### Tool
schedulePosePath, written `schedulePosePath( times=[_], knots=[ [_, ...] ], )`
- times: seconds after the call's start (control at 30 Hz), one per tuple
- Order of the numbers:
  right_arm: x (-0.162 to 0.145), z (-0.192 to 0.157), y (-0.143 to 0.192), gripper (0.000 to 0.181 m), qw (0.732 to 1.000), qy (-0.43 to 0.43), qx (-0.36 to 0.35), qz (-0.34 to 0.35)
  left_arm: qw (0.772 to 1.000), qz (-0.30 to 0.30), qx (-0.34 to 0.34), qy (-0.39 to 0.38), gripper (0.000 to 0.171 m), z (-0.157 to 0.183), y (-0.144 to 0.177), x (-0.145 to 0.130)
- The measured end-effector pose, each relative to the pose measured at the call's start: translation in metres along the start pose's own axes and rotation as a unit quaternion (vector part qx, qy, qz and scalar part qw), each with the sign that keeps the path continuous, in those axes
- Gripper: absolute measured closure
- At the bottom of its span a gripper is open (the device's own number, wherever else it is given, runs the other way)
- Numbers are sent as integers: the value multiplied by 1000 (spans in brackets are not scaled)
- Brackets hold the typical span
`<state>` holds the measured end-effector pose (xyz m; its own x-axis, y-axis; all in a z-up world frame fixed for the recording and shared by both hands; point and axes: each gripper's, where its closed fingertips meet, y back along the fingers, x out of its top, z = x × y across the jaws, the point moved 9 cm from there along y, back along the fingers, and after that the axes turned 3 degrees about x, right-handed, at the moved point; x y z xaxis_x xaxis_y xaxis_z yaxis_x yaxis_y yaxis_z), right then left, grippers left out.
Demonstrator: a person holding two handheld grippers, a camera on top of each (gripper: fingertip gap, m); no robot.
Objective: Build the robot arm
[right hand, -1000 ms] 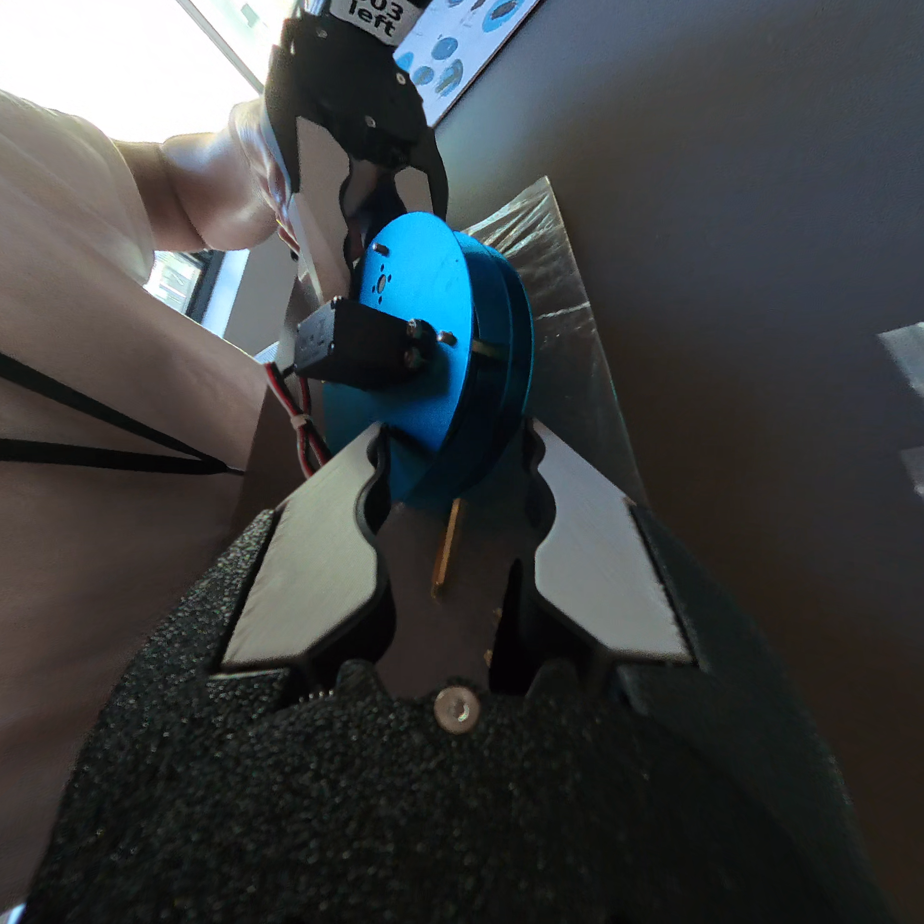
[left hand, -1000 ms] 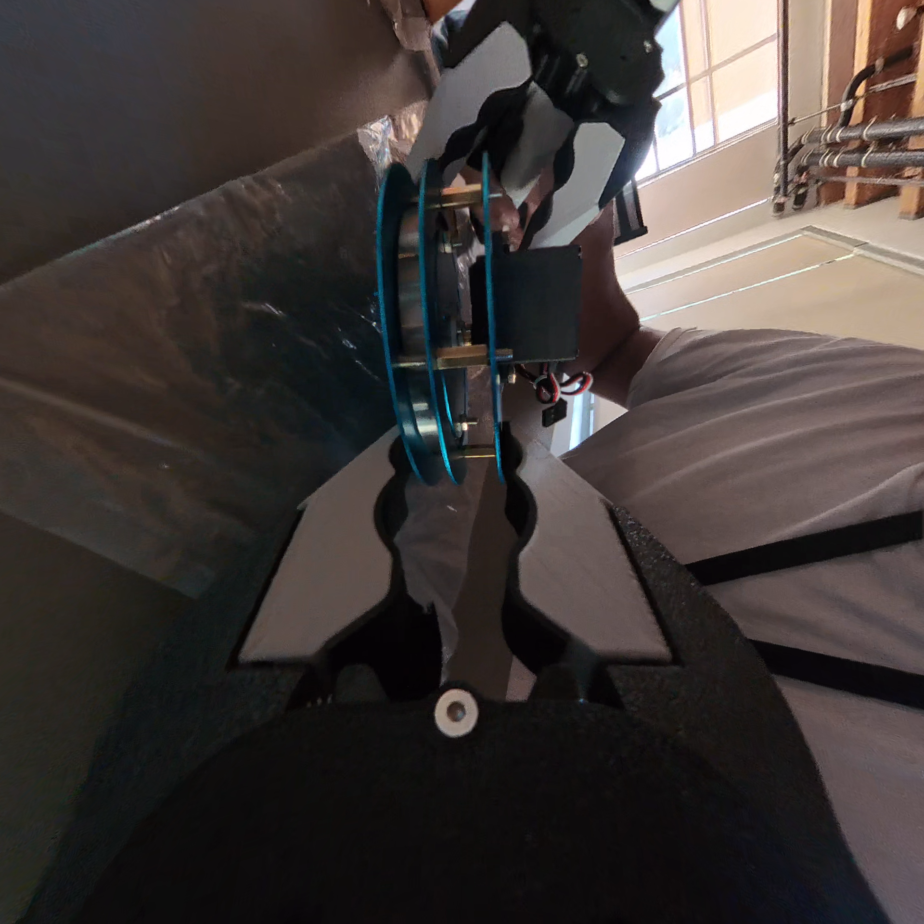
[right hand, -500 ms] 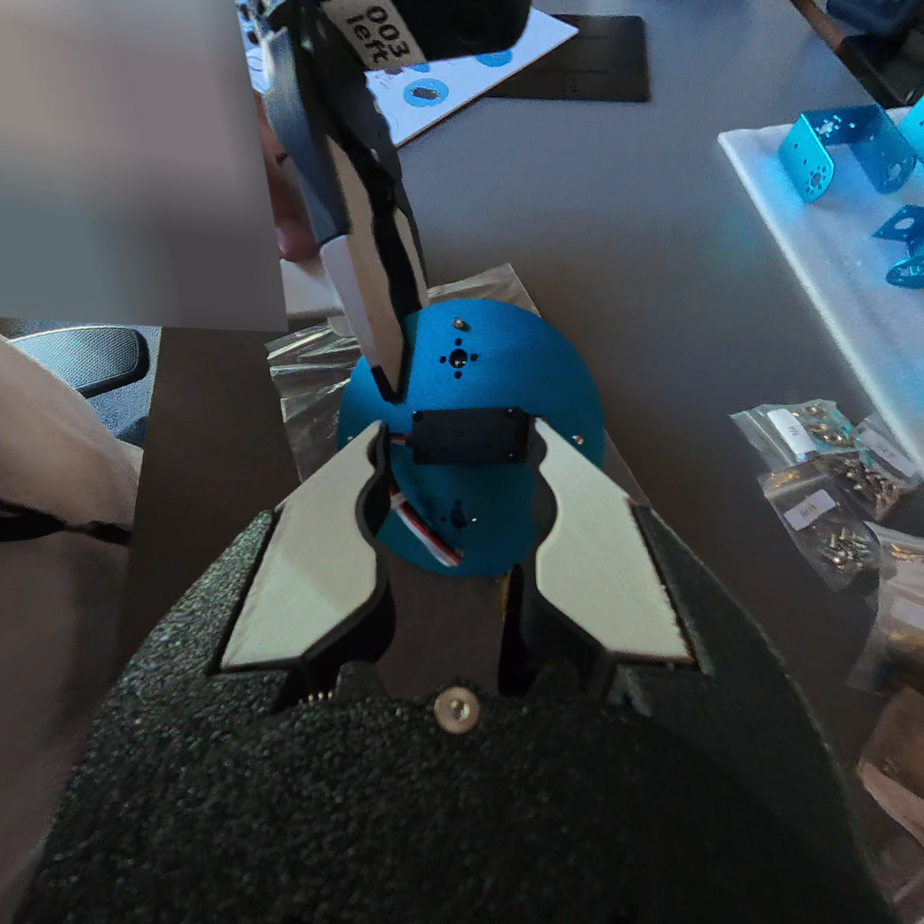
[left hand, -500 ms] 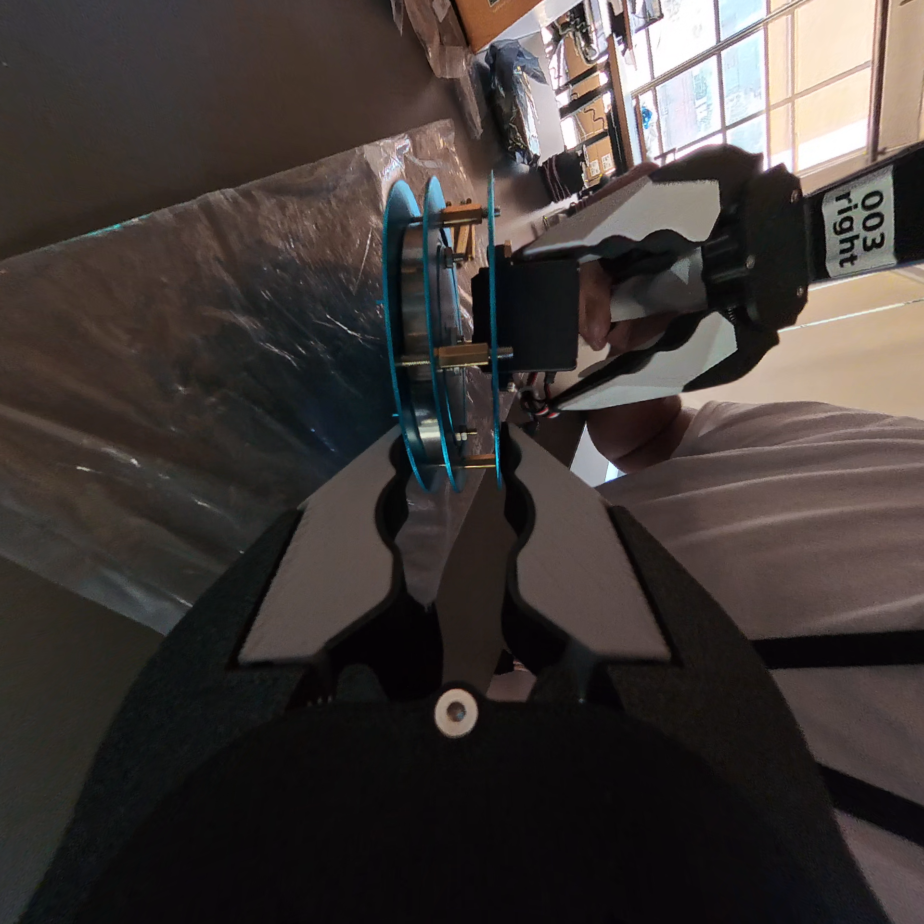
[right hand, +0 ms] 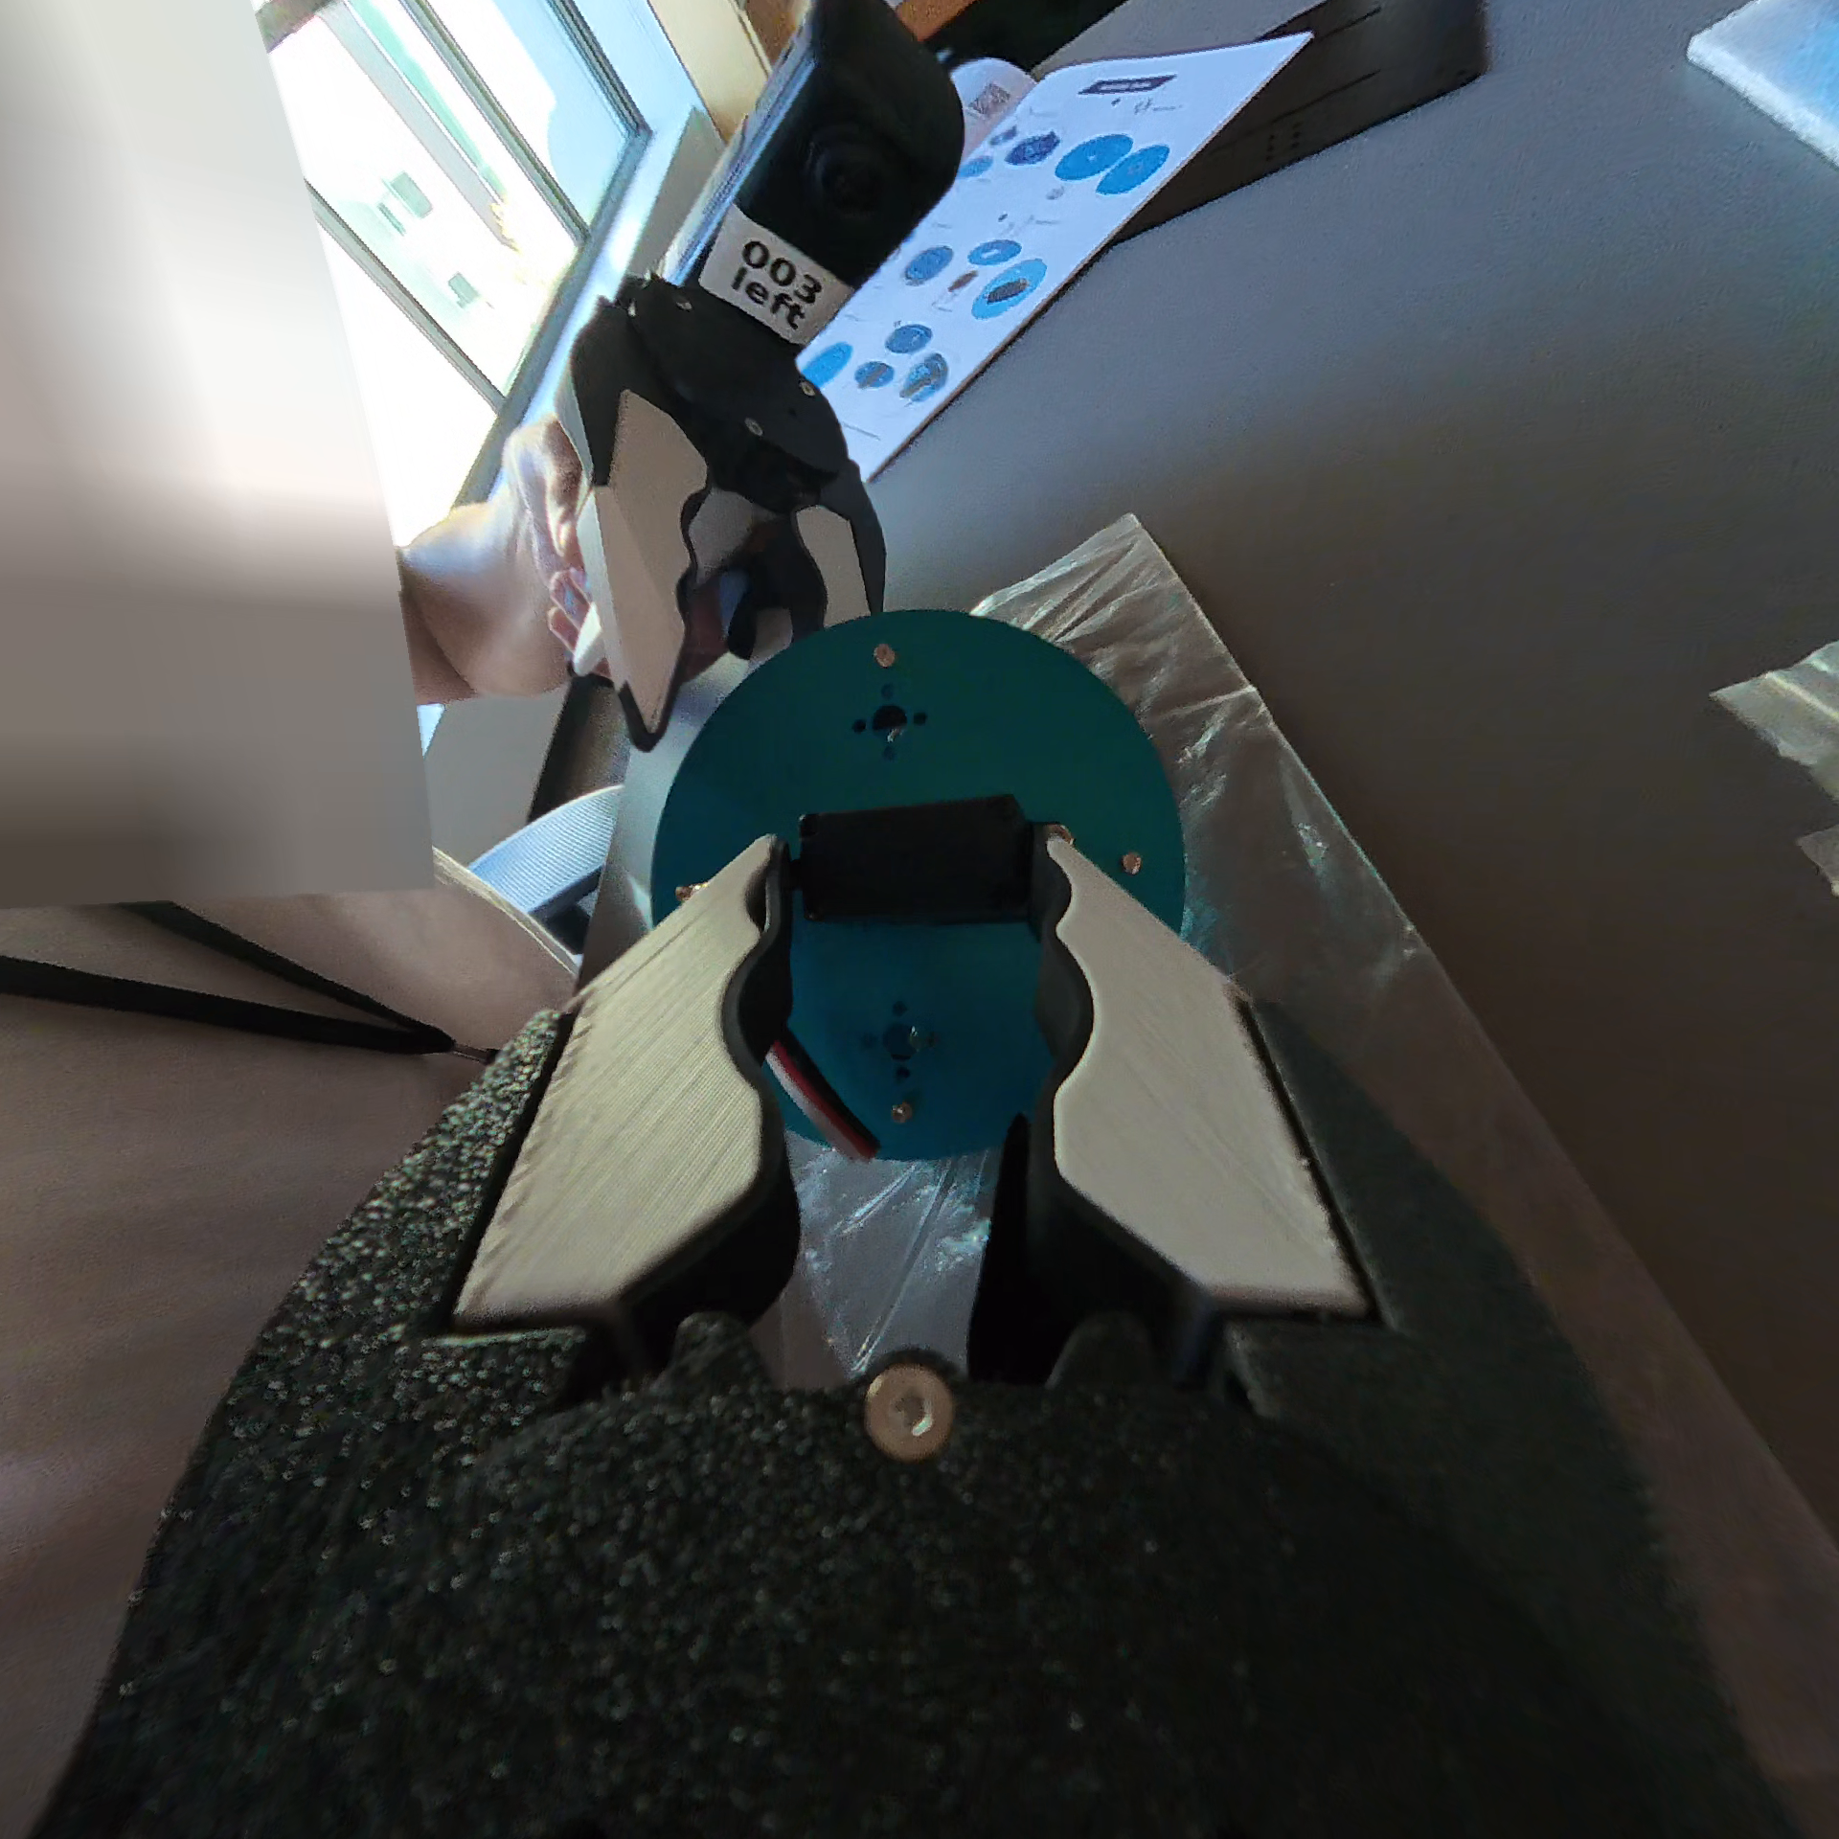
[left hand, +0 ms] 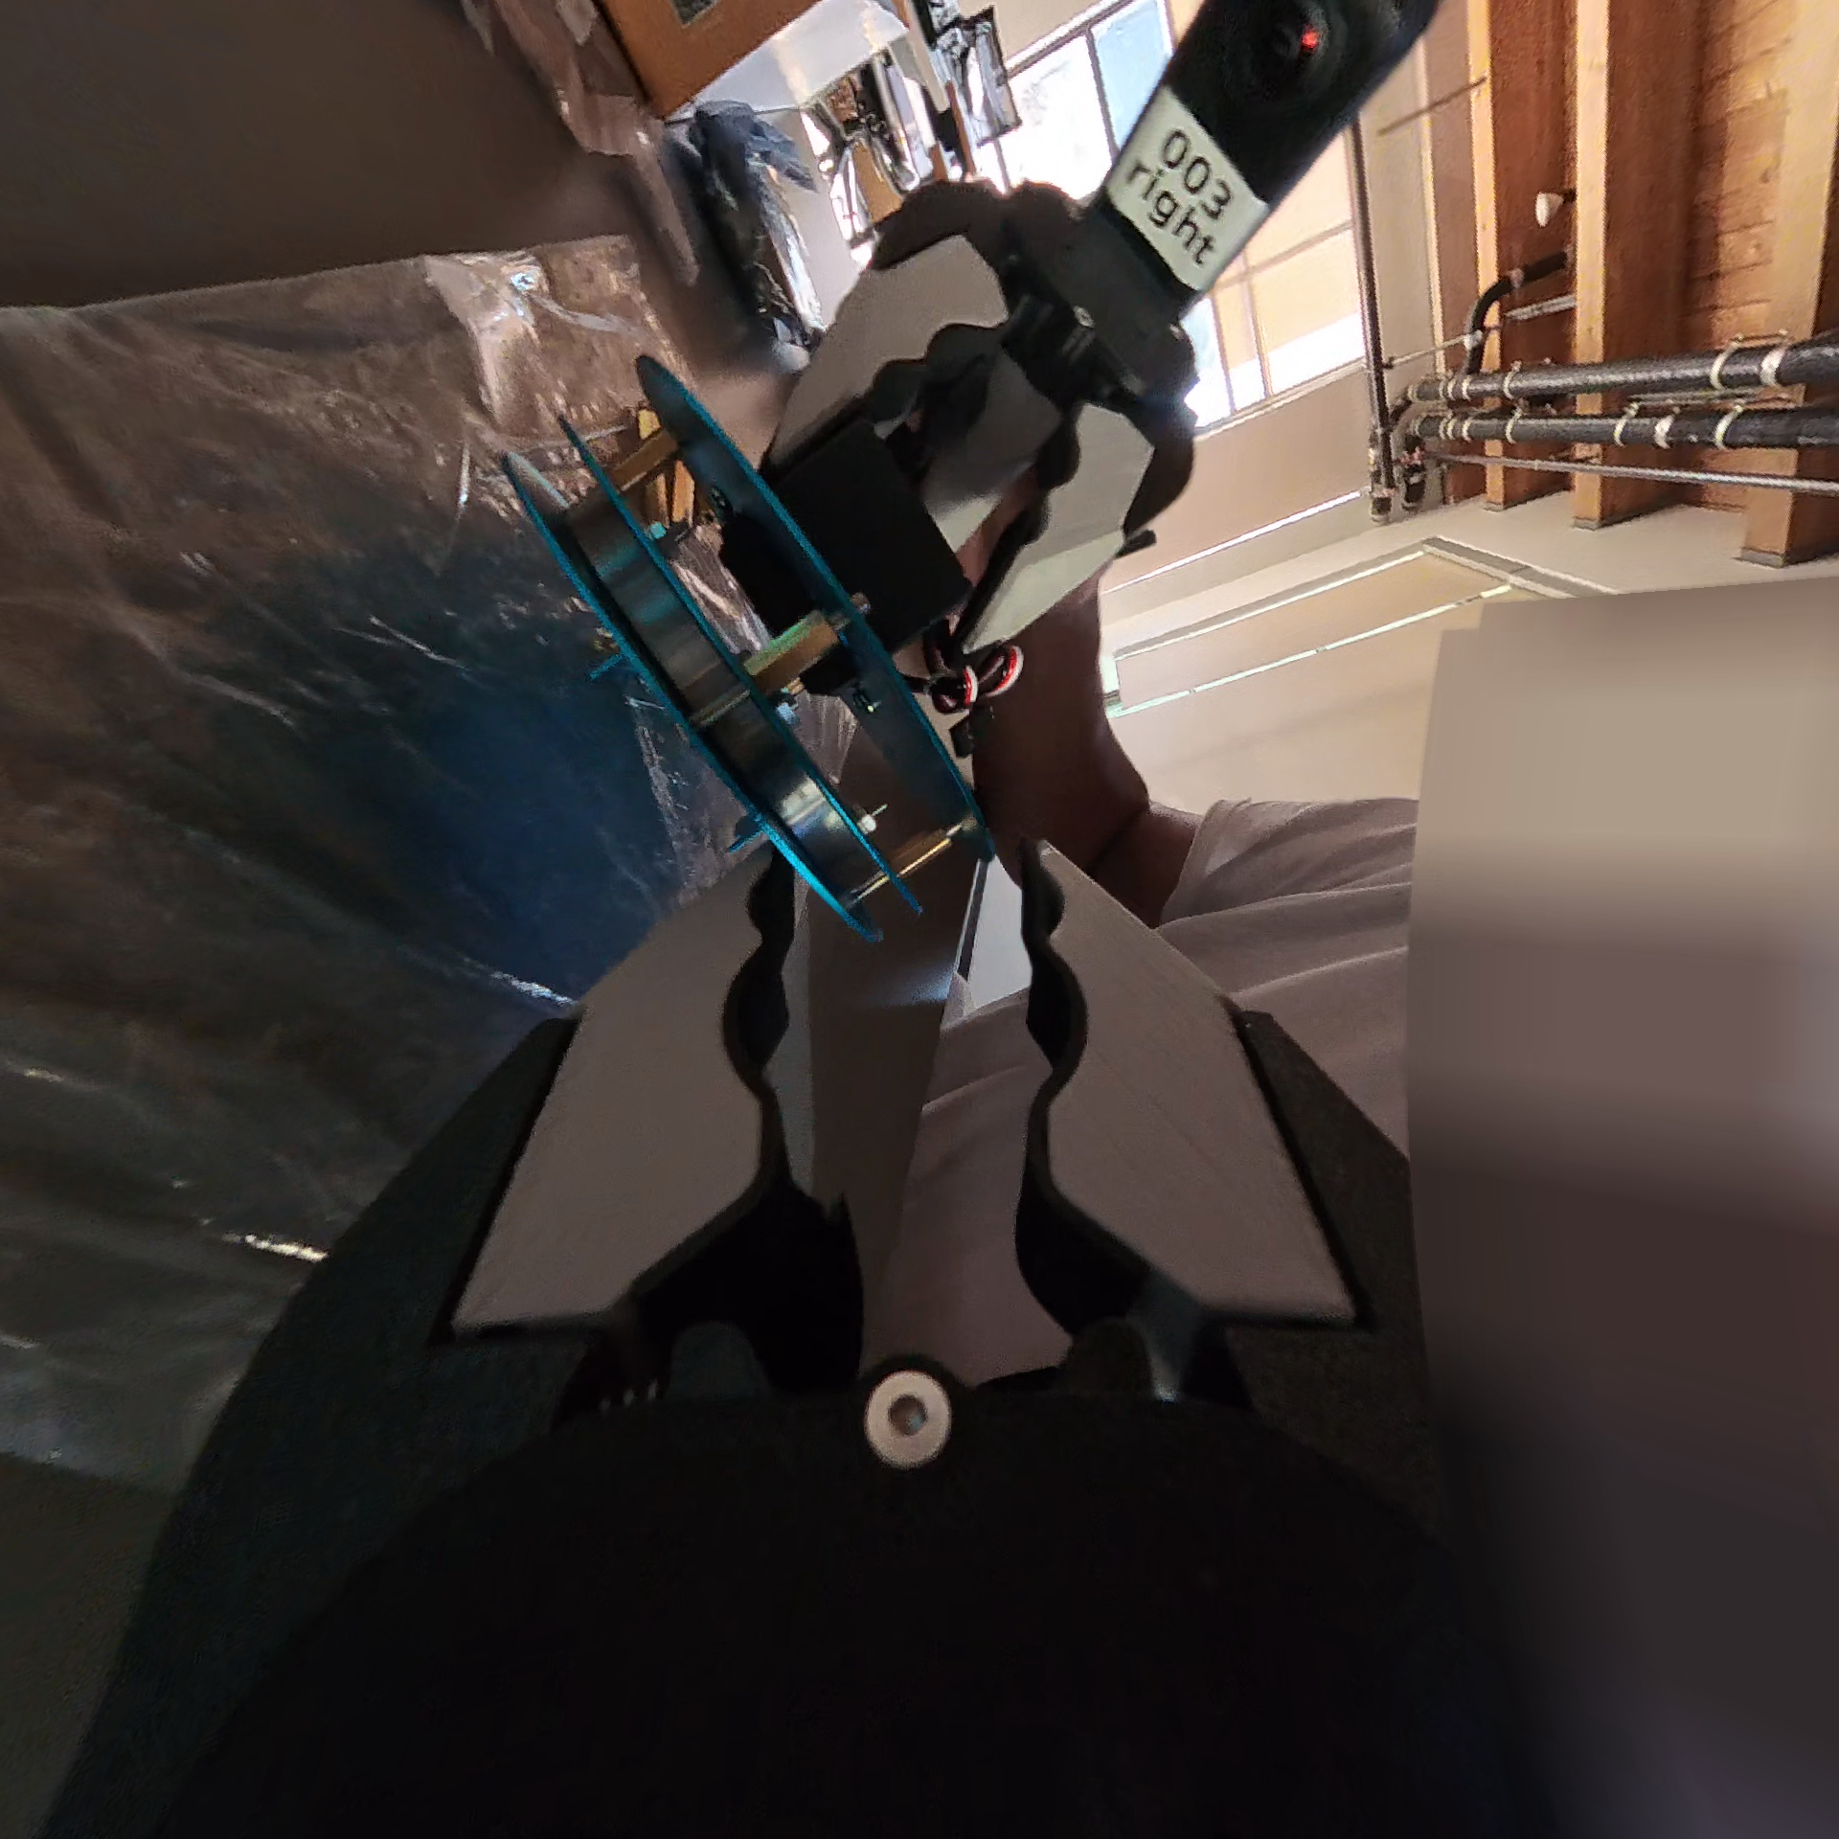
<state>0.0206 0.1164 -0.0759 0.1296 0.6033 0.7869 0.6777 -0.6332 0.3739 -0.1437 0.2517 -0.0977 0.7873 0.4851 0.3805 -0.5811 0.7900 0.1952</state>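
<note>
A stack of blue round plates [left hand: 756, 697] joined by brass standoffs carries a black servo block [left hand: 856, 537] with a red, white and black lead. My right gripper [right hand: 911, 851] is shut on the servo block [right hand: 906, 896] and holds the blue plate stack [right hand: 916, 716] in the air, its top plate facing me. It also shows in the left wrist view [left hand: 886, 542]. My left gripper [left hand: 901, 866] is open. Its fingertips stand either side of the stack's lower rim without clamping it. In the right wrist view the left gripper [right hand: 761, 677] sits just up-left of the plates.
A clear plastic bag [right hand: 1244, 796] lies on the grey table [right hand: 1493, 448] under the plates. A printed sheet with blue pictures [right hand: 1025, 229] and a flat black box [right hand: 1343, 100] lie farther back. Another bag [right hand: 1791, 697] is at the right. The person's white shirt [left hand: 1244, 896] is close. Spacing between my two grippers at the tips: around 6 cm.
My left gripper has opened and let go of the plate rims. The stack, still held by the right gripper at its servo, has tilted in the left wrist view.
</note>
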Motion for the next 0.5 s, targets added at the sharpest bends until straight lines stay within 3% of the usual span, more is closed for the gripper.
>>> schedulePosePath(
  times=[0.2,0.5],
  knots=[
    [-5,9,8,136,998,-44,33,21,1000,-11,-15,19,126,4,-3,6],
    [-8,17,8,135,997,-67,41,21,997,-47,27,46,126,3,-8,8]
  ],
)
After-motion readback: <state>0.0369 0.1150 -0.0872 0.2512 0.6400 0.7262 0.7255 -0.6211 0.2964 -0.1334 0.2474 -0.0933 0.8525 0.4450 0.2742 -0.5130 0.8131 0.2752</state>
